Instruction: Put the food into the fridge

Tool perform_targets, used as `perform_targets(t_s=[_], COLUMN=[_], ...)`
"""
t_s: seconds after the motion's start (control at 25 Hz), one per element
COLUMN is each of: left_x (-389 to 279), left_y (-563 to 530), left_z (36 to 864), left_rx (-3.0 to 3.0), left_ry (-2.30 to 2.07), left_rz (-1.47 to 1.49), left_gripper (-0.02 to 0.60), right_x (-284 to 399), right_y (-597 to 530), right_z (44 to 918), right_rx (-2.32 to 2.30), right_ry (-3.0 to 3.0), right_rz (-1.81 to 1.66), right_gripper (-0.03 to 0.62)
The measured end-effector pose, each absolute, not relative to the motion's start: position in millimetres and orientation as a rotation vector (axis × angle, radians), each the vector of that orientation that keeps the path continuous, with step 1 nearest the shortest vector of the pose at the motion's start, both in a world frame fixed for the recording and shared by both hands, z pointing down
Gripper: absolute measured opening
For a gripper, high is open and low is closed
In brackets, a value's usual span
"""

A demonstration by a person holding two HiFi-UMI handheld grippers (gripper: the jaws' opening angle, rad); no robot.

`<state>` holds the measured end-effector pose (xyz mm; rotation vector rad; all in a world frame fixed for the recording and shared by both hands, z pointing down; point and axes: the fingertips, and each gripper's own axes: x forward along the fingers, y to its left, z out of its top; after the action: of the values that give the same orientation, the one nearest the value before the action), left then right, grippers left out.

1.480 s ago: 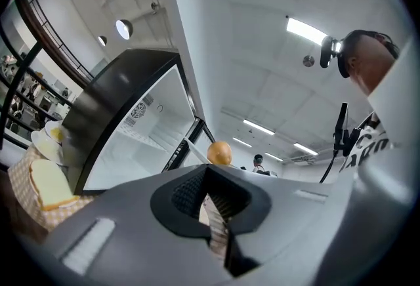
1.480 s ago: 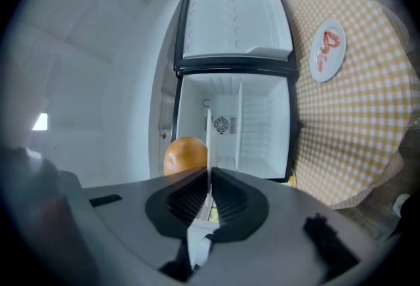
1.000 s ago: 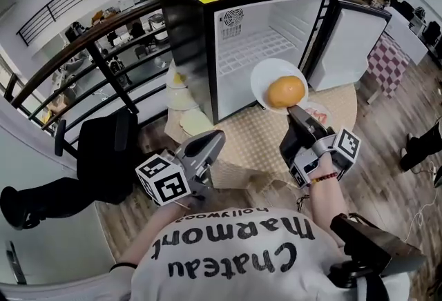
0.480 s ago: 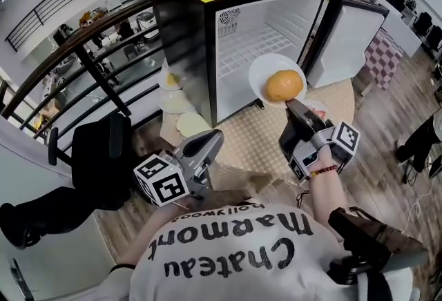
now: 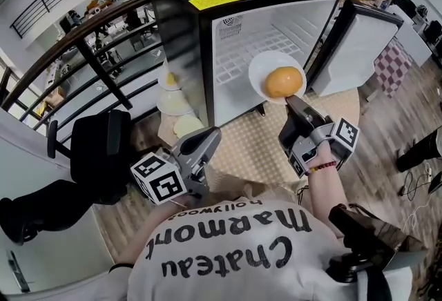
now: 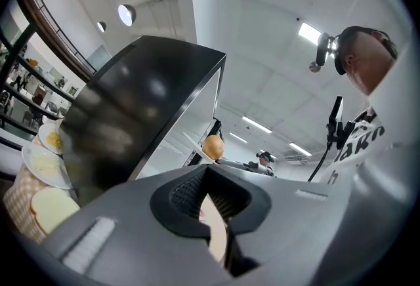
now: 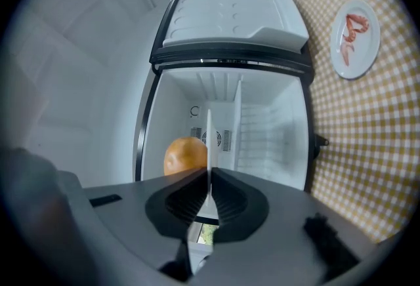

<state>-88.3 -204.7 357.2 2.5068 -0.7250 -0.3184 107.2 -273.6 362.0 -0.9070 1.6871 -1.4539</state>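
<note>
Food (image 5: 284,81): one round orange piece on a white plate (image 5: 261,72), just ahead of the right gripper's tips and up in the air, in front of the fridge opening.
Plate: its near rim sits between the right gripper's jaws; in the right gripper view it shows edge-on as a thin white line (image 7: 209,147), with the food (image 7: 186,155) to its left.
Right gripper (image 5: 295,108): jaws clamped on the plate rim, pointing at the open fridge.
Fridge (image 5: 186,30): black outside, white inside, straight ahead of the right gripper; a wire shelf shows beyond the plate (whether the plate's far rim has crossed the opening, I cannot tell).
Door (image 5: 362,44): swung wide open, ahead and to the right of the right gripper.
Table (image 5: 255,148): round, under a tan checked cloth, below both grippers; the fridge stands on it.
Second plate (image 7: 355,38): white with something red on it, lying on the cloth to the right of the right gripper, well apart from the held plate.
Left gripper (image 5: 210,137): jaws together with nothing between them, held low over the near table edge, left of the right gripper and well apart from it, tilted up toward the fridge's dark side.
Left plates (image 6: 46,163): pale food on several dishes, ahead and to the left of the left gripper, beside the fridge's left wall.
Food from the left gripper: a small orange ball (image 6: 212,146) just above its jaw tips, far beyond them.
Railing (image 5: 90,58): dark, beyond the table, far left of the left gripper.
</note>
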Motion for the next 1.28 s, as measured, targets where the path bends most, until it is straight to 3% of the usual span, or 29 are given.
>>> perform_targets(t_s=[1.28], left_x=[-126.3], left_y=[-253.8], left_z=[376.5], left_rx=[2.399], left_ry=[-1.002], left_rz=[-0.313], left_gripper=[0.002], right_x=[107.2], right_y=[-382.3], right_z=[396.9], right_rx=[-0.921], right_ry=[1.692], right_rz=[-1.569], right_gripper=[0.028])
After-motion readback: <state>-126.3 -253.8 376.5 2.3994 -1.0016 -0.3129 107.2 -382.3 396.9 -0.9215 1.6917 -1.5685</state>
